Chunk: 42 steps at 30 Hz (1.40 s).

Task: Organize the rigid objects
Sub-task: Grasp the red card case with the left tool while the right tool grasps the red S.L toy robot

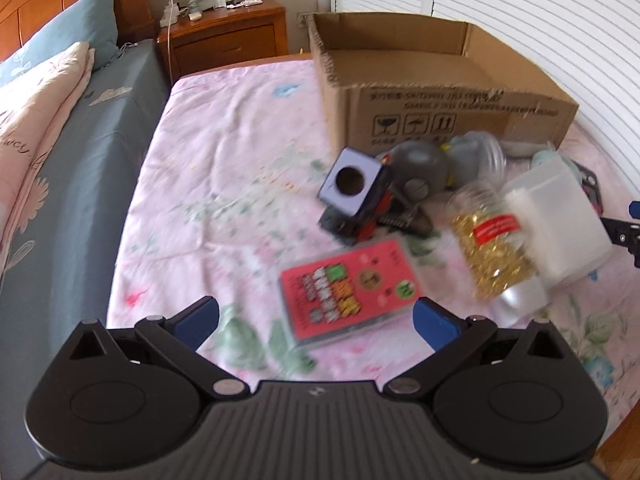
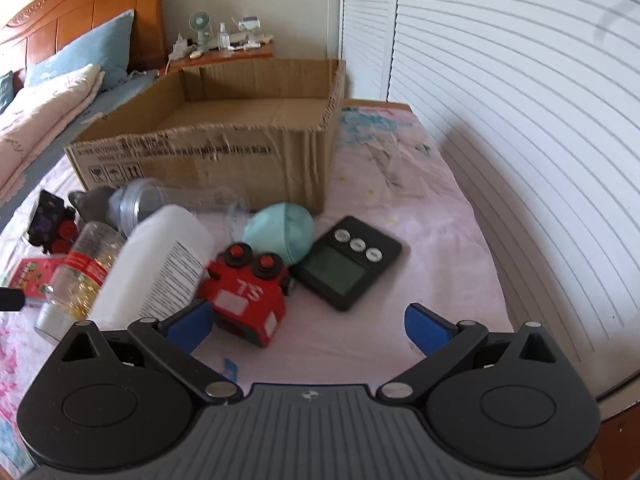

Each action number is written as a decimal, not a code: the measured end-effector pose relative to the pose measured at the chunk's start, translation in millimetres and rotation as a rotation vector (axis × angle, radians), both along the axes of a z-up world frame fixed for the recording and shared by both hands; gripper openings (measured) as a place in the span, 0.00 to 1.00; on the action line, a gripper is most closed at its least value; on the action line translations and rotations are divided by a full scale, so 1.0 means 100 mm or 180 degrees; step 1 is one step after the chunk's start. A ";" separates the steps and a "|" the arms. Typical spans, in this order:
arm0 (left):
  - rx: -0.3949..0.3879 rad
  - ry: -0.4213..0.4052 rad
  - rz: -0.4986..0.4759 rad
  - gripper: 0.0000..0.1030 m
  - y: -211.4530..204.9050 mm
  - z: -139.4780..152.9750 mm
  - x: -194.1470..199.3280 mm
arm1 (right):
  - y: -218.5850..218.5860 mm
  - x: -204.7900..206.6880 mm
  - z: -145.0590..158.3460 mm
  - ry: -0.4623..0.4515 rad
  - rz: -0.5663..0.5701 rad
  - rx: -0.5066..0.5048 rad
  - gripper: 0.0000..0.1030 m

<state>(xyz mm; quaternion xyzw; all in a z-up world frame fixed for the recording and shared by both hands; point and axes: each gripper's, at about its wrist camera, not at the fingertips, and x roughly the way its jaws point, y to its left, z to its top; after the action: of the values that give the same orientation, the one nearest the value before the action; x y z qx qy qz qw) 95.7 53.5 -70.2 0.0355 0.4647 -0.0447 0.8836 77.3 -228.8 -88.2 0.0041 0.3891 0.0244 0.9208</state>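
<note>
The cardboard box (image 2: 208, 156) sits open on my pink bedsheet (image 1: 224, 168), with the clutter heaped against its front wall. The white bottle (image 2: 160, 264) lies tilted beside the red toy truck (image 2: 244, 296) and black timer (image 2: 348, 268). The red card pack (image 1: 348, 292) (blurry, I think cards) is between my left gripper (image 1: 316, 320) fingers, untouched. Right gripper (image 2: 308, 326) hovers by the truck; both spread wide, holding nothing.
</note>
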 end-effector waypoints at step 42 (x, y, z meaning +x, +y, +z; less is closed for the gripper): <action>-0.0137 -0.0105 0.0064 1.00 0.08 -0.24 0.08 | -0.19 -0.24 -0.28 0.0014 0.0214 -0.0241 1.00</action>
<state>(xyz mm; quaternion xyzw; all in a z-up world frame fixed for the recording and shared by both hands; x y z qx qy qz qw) 104.2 61.7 -94.2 0.0125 0.4494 -0.0451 0.8921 53.8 -247.9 -116.2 -0.0437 0.3917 0.0406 0.9182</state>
